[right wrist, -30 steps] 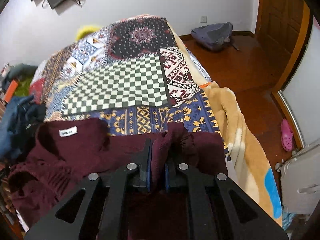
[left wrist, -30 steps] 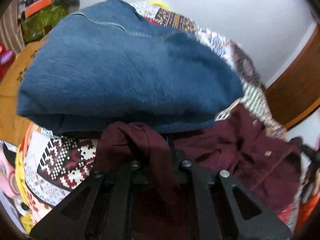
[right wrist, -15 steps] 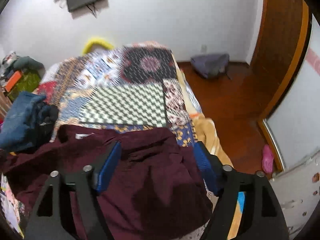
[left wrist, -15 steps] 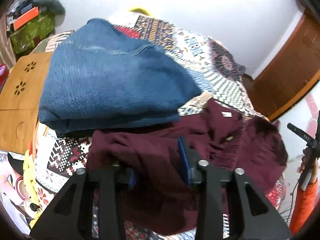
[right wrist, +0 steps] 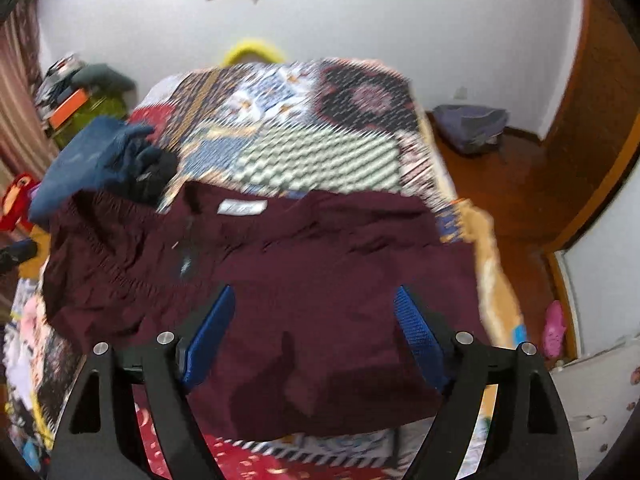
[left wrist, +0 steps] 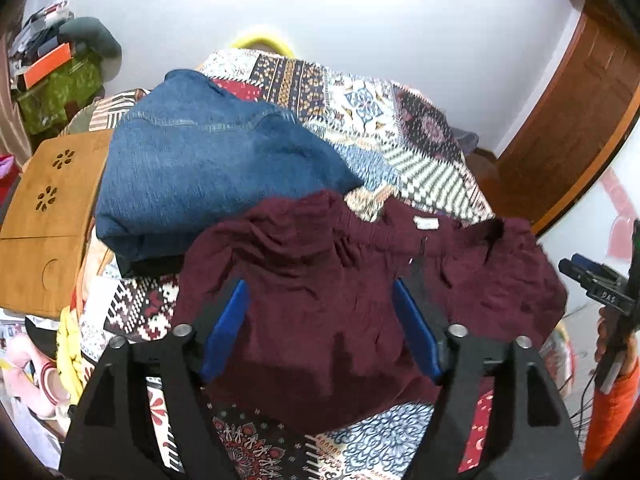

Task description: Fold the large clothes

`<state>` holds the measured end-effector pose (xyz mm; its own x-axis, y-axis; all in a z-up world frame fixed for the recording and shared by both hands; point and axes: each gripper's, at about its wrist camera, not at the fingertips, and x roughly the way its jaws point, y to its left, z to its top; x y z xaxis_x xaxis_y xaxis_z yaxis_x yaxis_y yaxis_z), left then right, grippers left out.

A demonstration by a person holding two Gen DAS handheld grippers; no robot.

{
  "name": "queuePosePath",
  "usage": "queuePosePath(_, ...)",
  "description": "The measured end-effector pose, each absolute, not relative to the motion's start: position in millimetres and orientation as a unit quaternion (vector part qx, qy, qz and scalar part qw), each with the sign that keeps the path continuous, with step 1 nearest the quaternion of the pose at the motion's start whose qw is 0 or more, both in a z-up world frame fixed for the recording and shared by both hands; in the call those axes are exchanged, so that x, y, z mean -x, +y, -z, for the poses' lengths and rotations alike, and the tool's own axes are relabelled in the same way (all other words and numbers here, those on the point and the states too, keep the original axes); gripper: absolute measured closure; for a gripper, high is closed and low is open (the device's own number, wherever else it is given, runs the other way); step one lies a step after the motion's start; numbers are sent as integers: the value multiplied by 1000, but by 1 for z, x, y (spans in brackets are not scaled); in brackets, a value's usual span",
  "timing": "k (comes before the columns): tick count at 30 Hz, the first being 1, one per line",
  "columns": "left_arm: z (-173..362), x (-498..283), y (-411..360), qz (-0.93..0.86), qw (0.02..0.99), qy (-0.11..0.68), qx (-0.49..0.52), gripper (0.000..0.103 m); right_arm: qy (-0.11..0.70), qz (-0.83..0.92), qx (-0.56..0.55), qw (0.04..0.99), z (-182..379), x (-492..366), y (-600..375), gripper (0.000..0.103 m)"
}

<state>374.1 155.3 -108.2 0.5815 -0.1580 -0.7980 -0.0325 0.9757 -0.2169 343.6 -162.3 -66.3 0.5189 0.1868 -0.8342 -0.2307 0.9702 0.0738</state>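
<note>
At the bottom of the left wrist view the left gripper [left wrist: 318, 328] stands with its blue pads spread wide, nothing between them; the right gripper [right wrist: 316, 334] at the bottom of its own view is likewise spread and empty. Just beyond both sets of fingers, filling the lower middle of each frame, the maroon garment [left wrist: 352, 300] lies on the patchwork quilt [left wrist: 384, 120]. It looks doubled over on itself, with a white label [right wrist: 242, 207] showing near its far edge and gathered, rumpled cloth toward the left of the right wrist view. I judge that one fold has been laid and let go, but the piece is not yet neat: its edges are uneven, the gathered side bunches up, and it is wide enough that at least one more fold and some smoothing seem needed. Farther back, to the upper left of the maroon piece, folded jeans [left wrist: 208, 168] sit on the quilt, their near edge touching or overlapping it; these look finished. At the left edge of the left wrist view is a wooden stand [left wrist: 48, 216]. Beyond the quilt's far end rise the white wall [right wrist: 360, 12] and a yellow object [right wrist: 252, 50], too hidden to identify.
</note>
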Motion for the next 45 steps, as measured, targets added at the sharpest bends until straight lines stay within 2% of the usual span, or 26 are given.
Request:
queuePosePath(10, 200, -367, 106, 61, 839, 537, 65, 26, 547, -136, 106, 819, 138, -327, -123, 24)
queuePosePath(14, 221, -361, 93, 43, 842, 537, 22, 25, 537, -133, 109, 826, 137, -321, -124, 24)
queuePosePath(17, 222, -352, 79, 33, 851, 524, -33, 24, 540, -133, 92, 826, 131, -322, -124, 24)
queuePosePath(20, 217, -343, 78, 35, 854, 519, -37, 24, 539, -142, 68, 827, 124, -321, -122, 24)
queuePosePath(33, 168, -304, 175, -58, 879, 451, 142, 23, 493, -189, 70, 847, 92, -305, -79, 24)
queuePosePath(39, 193, -286, 231, -71, 842, 457, 279, 22, 491, -207, 76, 843, 96, -301, -59, 24)
queuePosePath(45, 235, -289, 238, -17, 790, 476, 387, 22, 506, -208, 94, 832, 110, -299, -46, 24)
